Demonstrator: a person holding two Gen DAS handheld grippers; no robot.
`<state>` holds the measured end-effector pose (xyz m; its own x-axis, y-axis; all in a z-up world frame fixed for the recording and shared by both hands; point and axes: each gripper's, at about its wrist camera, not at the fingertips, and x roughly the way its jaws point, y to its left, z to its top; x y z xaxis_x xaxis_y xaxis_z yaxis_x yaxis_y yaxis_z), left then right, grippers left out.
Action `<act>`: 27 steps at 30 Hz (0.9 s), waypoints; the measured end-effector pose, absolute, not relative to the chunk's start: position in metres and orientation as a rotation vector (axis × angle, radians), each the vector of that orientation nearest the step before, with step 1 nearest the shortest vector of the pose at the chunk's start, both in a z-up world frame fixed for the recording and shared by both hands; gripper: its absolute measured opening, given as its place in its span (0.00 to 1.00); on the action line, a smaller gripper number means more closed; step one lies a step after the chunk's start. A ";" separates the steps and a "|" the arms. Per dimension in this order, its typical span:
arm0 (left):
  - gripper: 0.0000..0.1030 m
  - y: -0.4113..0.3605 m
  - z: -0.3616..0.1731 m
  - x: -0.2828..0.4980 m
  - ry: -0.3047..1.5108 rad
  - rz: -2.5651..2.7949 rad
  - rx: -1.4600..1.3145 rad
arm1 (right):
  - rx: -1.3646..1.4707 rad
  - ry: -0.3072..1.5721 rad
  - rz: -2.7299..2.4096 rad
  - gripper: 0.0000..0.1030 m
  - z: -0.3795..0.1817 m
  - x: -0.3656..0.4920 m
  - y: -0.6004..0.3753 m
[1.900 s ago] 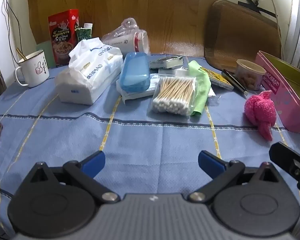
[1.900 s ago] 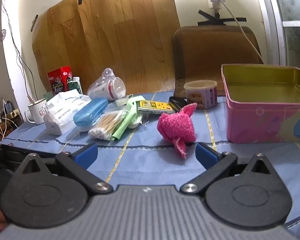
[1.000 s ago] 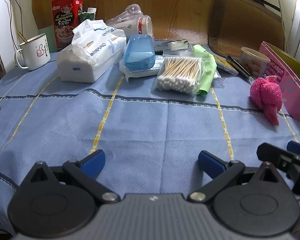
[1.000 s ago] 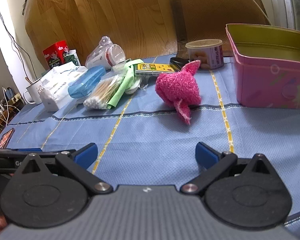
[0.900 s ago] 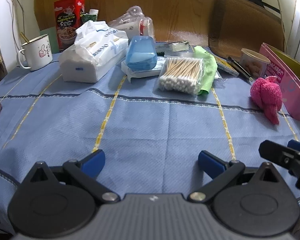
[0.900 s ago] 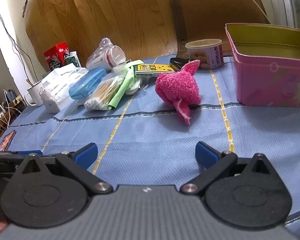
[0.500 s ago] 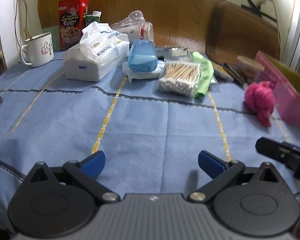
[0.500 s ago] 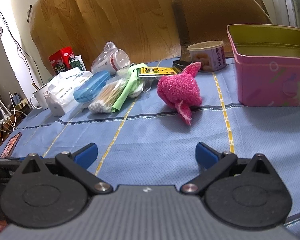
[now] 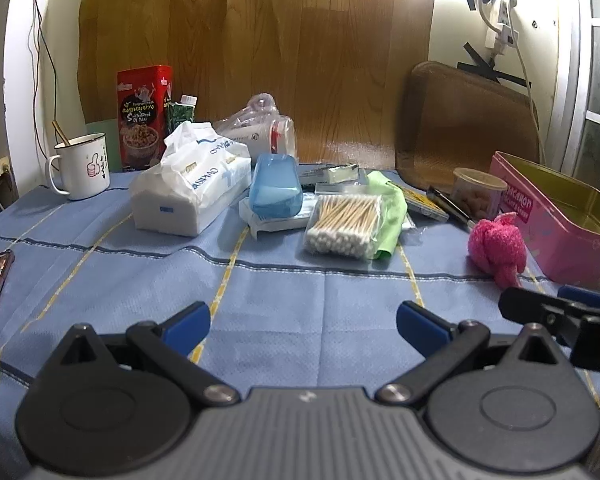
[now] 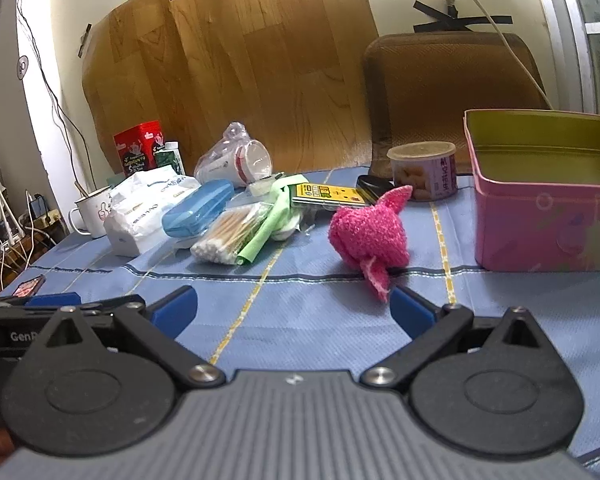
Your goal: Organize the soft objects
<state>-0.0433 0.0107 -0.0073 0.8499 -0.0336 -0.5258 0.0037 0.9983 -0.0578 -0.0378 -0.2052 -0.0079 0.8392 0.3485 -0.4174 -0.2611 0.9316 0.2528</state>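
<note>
both wrist views sit low over the bench (image 9: 324, 300), facing the wooden board; the right one sits nearer the pink tin (image 10: 540, 216). both share the pink sock (image 9: 496, 246).

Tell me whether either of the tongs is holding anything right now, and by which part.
Nothing is held. The left tongs and the right tongs are both open over the blue tablecloth, and the pink fuzzy sock lies untouched on it.
</note>
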 end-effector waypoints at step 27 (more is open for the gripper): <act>1.00 0.013 -0.019 -0.033 0.612 -0.042 -0.071 | 0.182 0.496 0.333 0.81 -0.015 -0.035 -0.200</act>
<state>-0.0334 0.0128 -0.0187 0.8178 -0.0602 -0.5724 0.0179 0.9967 -0.0792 -0.0351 -0.2000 -0.0145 0.8272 0.3559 -0.4349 -0.2683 0.9301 0.2508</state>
